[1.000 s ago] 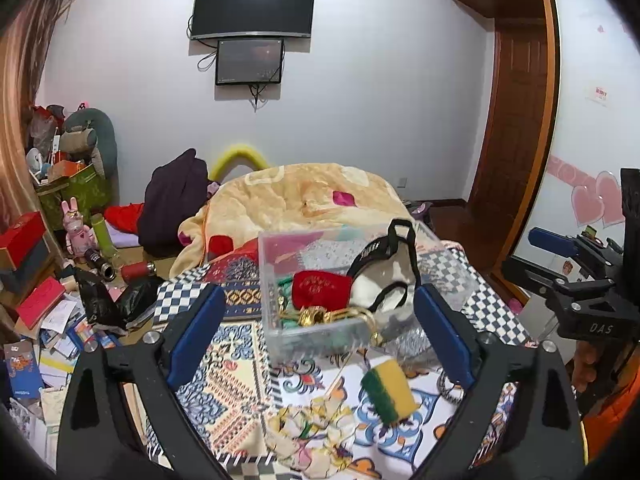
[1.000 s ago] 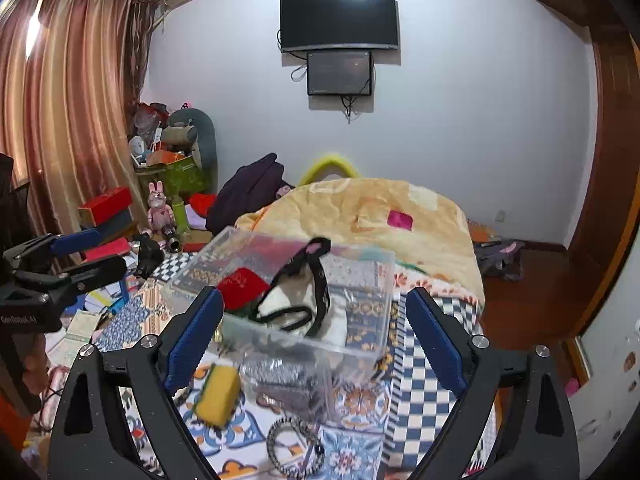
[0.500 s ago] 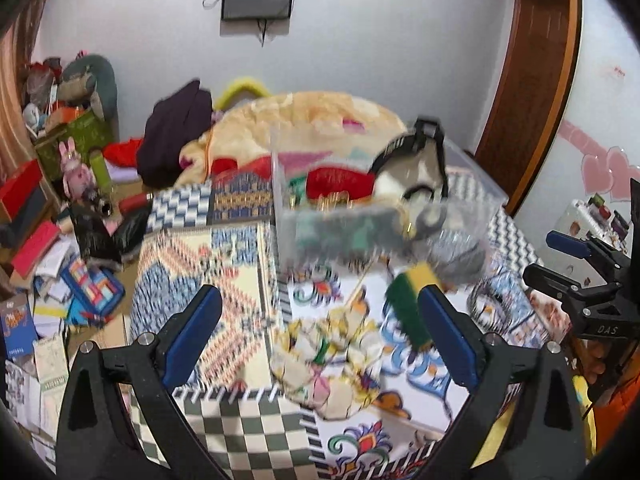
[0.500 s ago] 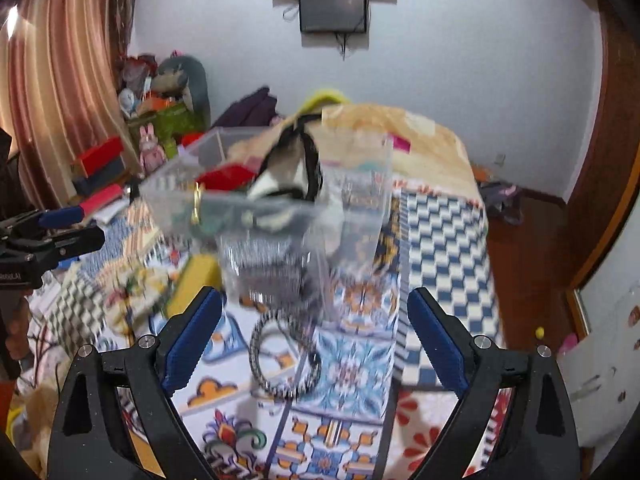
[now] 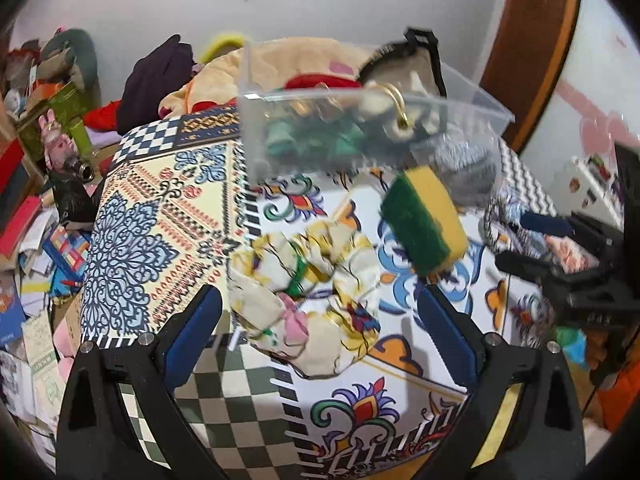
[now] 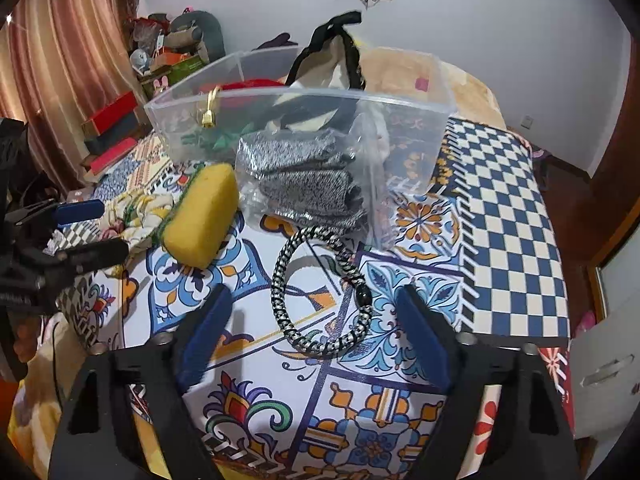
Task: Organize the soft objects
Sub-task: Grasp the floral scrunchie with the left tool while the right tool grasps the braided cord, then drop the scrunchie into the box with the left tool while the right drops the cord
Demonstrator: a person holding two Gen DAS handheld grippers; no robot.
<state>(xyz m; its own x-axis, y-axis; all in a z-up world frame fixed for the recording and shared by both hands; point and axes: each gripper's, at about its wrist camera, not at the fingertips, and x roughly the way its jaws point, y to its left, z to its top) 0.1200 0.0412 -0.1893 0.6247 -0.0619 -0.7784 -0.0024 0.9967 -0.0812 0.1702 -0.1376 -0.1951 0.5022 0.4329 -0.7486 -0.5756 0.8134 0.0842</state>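
Your left gripper [image 5: 318, 322] gapes wide over the floral cloth [image 5: 308, 300]; sponge [image 5: 424, 220] ahead-right, clear bin [image 5: 360, 132] beyond. Your right gripper [image 6: 314, 322], equally wide, frames the braided ring [image 6: 320, 292]; bagged grey fabric [image 6: 308, 184] crowds ahead.

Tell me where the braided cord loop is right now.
In the right wrist view, the braided cord loop lies on the patterned cloth, just ahead of the open right gripper, near the bagged grey fabric.

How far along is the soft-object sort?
Done: the clear bin already holds a red item, a bag and green pieces. In hand: nothing; left gripper is open over the floral cloth, right gripper open around the braided ring. Left: sponge and bagged grey fabric.
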